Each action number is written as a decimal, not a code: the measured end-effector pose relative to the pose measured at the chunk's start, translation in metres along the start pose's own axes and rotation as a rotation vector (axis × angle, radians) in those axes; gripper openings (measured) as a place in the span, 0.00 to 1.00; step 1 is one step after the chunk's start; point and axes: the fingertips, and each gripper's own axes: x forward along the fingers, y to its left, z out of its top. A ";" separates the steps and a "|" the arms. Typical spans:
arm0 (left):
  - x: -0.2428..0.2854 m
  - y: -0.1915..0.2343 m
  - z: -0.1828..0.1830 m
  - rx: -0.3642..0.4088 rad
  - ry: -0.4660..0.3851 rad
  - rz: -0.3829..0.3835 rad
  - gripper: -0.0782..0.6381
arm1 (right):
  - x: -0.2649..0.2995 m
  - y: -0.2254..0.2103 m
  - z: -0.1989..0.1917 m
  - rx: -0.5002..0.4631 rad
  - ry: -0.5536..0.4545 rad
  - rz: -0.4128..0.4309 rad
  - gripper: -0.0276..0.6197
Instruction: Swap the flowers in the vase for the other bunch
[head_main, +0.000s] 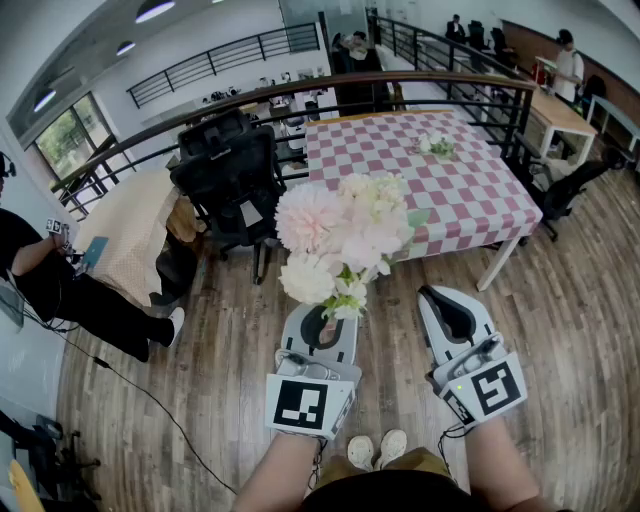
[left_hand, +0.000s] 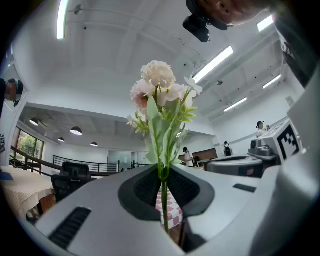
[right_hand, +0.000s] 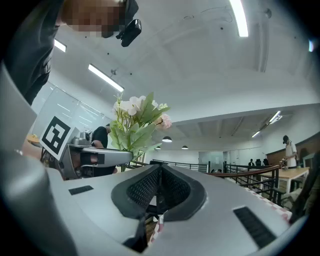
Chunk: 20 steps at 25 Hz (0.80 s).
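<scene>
Head view: two grippers, two bunches of flowers, one table.
Left gripper: one; its jaws are narrowed onto the thin green stems of the held bunch.
Held bunch: one bunch of pale pink and cream artificial flowers with green leaves, upright, heads above the jaws, in the air over the wooden plank floor, short of the table's near edge.
Right gripper: one; jaws closed together with nothing between them, level beside the left gripper and apart from it.
Table: one rectangular table with a pink-and-white checked cloth.
Second bunch: one small white-and-green bunch, lying near the table's far right corner.
Chair: one black office chair by the table's left edge.
</scene>
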 end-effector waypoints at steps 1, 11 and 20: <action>0.000 -0.001 0.001 0.004 -0.007 -0.002 0.16 | -0.001 0.000 -0.001 0.000 -0.001 0.002 0.11; 0.001 0.001 0.002 0.008 -0.016 -0.012 0.16 | 0.003 0.002 0.000 0.015 -0.019 0.002 0.11; 0.002 -0.005 0.001 0.015 -0.009 -0.010 0.16 | -0.003 -0.006 0.001 0.032 -0.039 -0.019 0.11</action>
